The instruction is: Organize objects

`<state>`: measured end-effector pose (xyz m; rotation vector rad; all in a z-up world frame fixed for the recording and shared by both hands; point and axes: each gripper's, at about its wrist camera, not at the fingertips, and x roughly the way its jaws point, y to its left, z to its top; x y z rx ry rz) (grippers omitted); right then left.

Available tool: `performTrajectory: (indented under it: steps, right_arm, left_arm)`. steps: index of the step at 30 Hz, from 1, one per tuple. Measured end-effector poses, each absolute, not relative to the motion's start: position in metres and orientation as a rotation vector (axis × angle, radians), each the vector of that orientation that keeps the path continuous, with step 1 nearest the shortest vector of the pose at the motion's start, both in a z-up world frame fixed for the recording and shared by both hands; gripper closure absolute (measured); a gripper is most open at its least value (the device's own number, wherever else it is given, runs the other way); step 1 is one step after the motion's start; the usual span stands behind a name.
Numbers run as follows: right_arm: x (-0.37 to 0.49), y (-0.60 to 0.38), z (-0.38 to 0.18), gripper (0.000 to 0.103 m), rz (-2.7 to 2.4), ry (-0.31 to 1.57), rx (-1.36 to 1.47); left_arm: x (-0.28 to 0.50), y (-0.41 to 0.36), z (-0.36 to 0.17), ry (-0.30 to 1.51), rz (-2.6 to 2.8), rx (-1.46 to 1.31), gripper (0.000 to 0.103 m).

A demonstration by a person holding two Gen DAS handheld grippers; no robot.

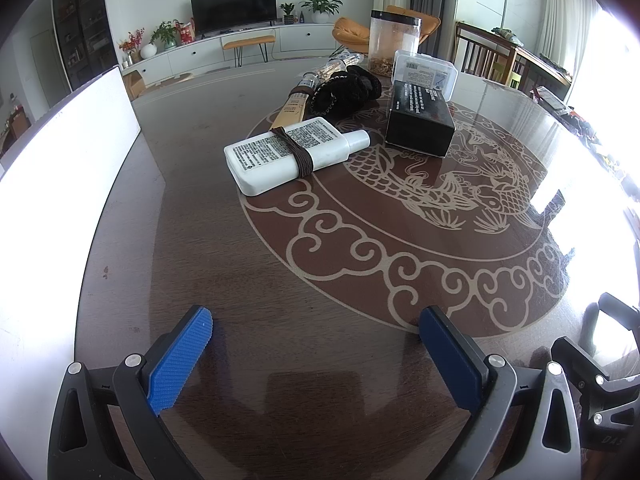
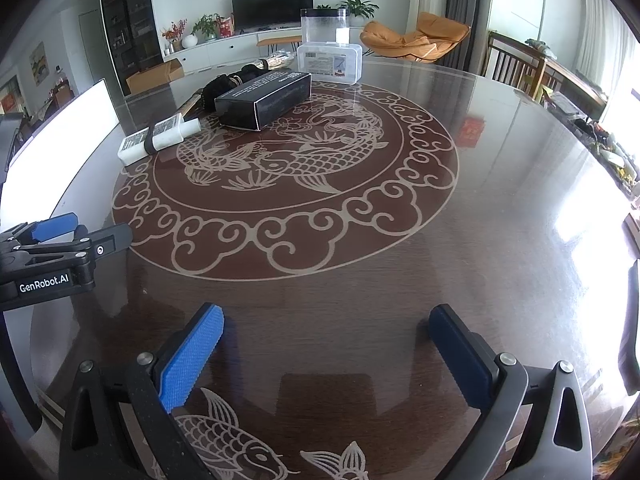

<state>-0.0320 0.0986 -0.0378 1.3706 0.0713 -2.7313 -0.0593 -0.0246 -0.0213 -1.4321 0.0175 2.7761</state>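
Note:
A white flat bottle [image 1: 288,152] with a brown band around it lies on the dark round table [image 1: 280,280]; it also shows in the right wrist view [image 2: 154,140]. Behind it lie a tan tube [image 1: 292,106], a black scrunchie-like bundle [image 1: 348,90] and a black box [image 1: 420,118] [image 2: 264,96]. A clear plastic case [image 1: 426,74] [image 2: 330,62] and a clear jar [image 1: 394,42] [image 2: 325,26] stand at the back. My left gripper [image 1: 316,336] is open and empty, well short of the bottle. My right gripper [image 2: 326,328] is open and empty above bare table.
A white board [image 1: 68,160] stands along the table's left side. The left gripper's body [image 2: 56,248] shows at the left edge of the right wrist view. Wooden chairs [image 2: 520,64] stand behind the table's far right. Clutter lies along the right edge [image 2: 612,152].

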Motion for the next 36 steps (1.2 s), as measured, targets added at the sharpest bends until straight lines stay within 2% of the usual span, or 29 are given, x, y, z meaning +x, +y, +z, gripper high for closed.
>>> performTrajectory:
  steps: [16, 22, 29, 32, 36]
  right_arm:
    - [-0.03, 0.1, -0.038, 0.0, -2.734, 0.079, 1.379]
    - [-0.03, 0.1, -0.039, 0.0, -2.737, 0.081, 1.377]
    - [-0.03, 0.1, -0.039, 0.0, -2.739, 0.084, 1.379]
    - [-0.042, 0.099, -0.037, 0.0, -2.667, 0.096, 1.468]
    - [-0.086, 0.094, -0.008, 0.0, -2.664, -0.069, 1.42]
  left_arm:
    - [-0.059, -0.025, -0.021, 0.02, 2.773, -1.433, 0.0]
    - [-0.037, -0.031, -0.019, 0.092, 2.68, -1.421, 0.0]
    - [-0.031, -0.033, -0.019, 0.097, 2.68, -1.406, 0.0]
    - [-0.028, -0.034, -0.019, 0.092, 2.681, -1.402, 0.0]
    - [-0.028, -0.034, -0.018, 0.091, 2.685, -1.399, 0.0]
